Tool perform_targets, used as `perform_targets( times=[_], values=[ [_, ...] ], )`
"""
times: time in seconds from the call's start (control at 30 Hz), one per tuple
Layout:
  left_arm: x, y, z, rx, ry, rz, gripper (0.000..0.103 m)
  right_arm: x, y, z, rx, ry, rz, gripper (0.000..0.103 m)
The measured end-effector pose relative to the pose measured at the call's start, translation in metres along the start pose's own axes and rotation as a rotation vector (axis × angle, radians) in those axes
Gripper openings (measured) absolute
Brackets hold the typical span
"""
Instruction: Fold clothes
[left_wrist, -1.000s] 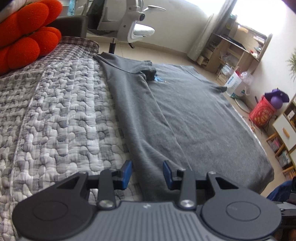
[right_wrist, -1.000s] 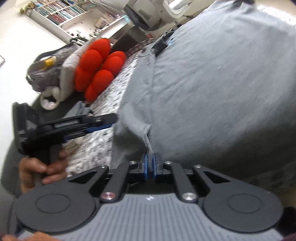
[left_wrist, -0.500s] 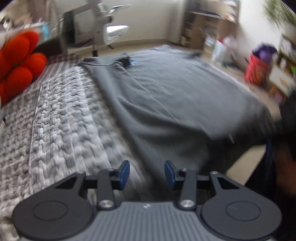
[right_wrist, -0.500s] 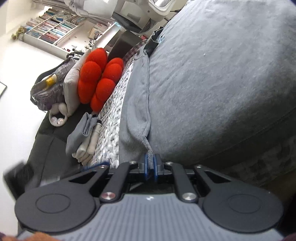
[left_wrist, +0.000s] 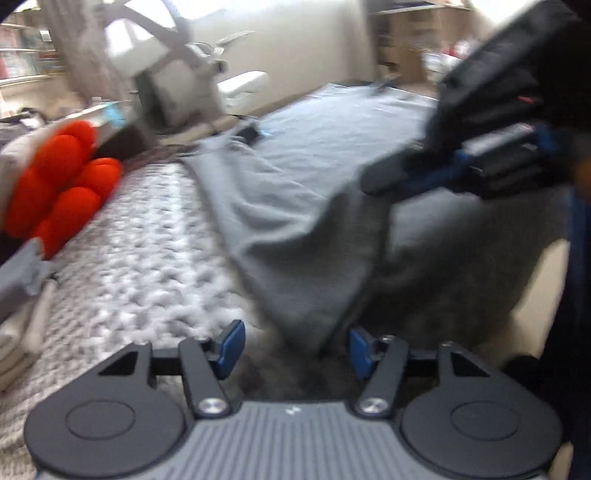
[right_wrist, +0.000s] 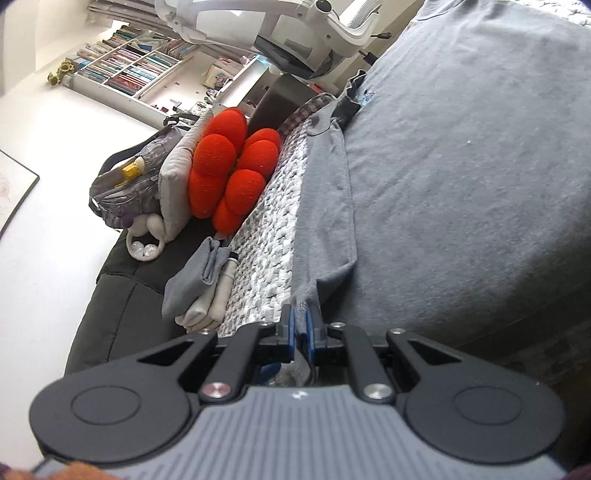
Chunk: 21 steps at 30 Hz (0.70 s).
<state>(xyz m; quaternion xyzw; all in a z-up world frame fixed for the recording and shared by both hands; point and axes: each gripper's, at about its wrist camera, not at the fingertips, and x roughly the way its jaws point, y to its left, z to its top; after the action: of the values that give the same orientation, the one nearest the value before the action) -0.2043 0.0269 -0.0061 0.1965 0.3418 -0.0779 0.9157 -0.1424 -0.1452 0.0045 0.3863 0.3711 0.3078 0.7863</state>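
- Your right gripper (right_wrist: 300, 326) pinches only the shirt (right_wrist: 461, 177) hem; a tug could slip it free.
- Your left gripper (left_wrist: 293, 349) gapes empty; closing blind risks grabbing the quilt (left_wrist: 147, 251).

my right gripper (right_wrist: 300, 325) has its blue-padded jaws closed on a corner of the grey t-shirt (right_wrist: 461, 177). from that corner a folded strip of the shirt runs up along its left side, lying over the main body of the garment. the shirt lies spread on a grey-and-white quilted bedspread (right_wrist: 269, 236). left of the quilt lie a folded stack of grey and cream clothes (right_wrist: 201, 288) and a red bobble cushion (right_wrist: 232, 173). a white office chair (right_wrist: 288, 33) stands beyond the bed, with a bookshelf (right_wrist: 129, 70) behind.
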Motion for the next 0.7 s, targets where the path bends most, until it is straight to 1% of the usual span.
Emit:
perform_targets(
  times=[0.03, 0.07, 0.1, 0.13, 0.17, 0.27, 0.37, 0.5, 0.63, 0.7],
  values=[
    [0.001, 0.002, 0.000, -0.010, 0.005, -0.008, 0.044, 0.000, 0.001, 0.000, -0.002, -0.001, 0.003, 0.011],
    [0.003, 0.004, 0.000, -0.022, 0.015, -0.020, 0.024, 0.000, 0.002, 0.001, -0.004, -0.002, 0.007, 0.011],
    [0.003, 0.006, -0.001, -0.033, 0.021, -0.030, 0.012, 0.000, 0.003, 0.001, -0.006, -0.002, 0.010, 0.010],
    [0.002, 0.007, -0.001, -0.040, 0.020, -0.036, 0.006, 0.000, 0.003, 0.001, -0.008, -0.002, 0.012, 0.010],
    [0.000, 0.007, -0.002, -0.039, 0.017, -0.032, 0.003, 0.000, 0.003, 0.000, -0.012, 0.001, 0.009, 0.010],
    [-0.012, 0.001, -0.003, 0.012, -0.005, 0.032, 0.003, -0.001, 0.005, -0.005, -0.033, 0.014, 0.014, 0.009],
    [-0.023, -0.005, -0.006, 0.067, -0.017, 0.061, 0.003, 0.000, 0.010, -0.009, -0.086, 0.027, 0.000, 0.009],
    [-0.019, -0.011, -0.009, 0.095, 0.002, 0.070, 0.003, 0.006, 0.002, -0.013, -0.108, 0.057, -0.089, 0.009],
    [-0.017, -0.018, -0.013, 0.131, 0.009, 0.076, 0.003, 0.005, -0.008, -0.017, -0.095, 0.082, -0.118, 0.008],
    [-0.015, -0.017, -0.014, 0.134, 0.013, 0.075, 0.003, 0.005, -0.010, -0.019, -0.095, 0.096, -0.126, 0.008]
  ],
)
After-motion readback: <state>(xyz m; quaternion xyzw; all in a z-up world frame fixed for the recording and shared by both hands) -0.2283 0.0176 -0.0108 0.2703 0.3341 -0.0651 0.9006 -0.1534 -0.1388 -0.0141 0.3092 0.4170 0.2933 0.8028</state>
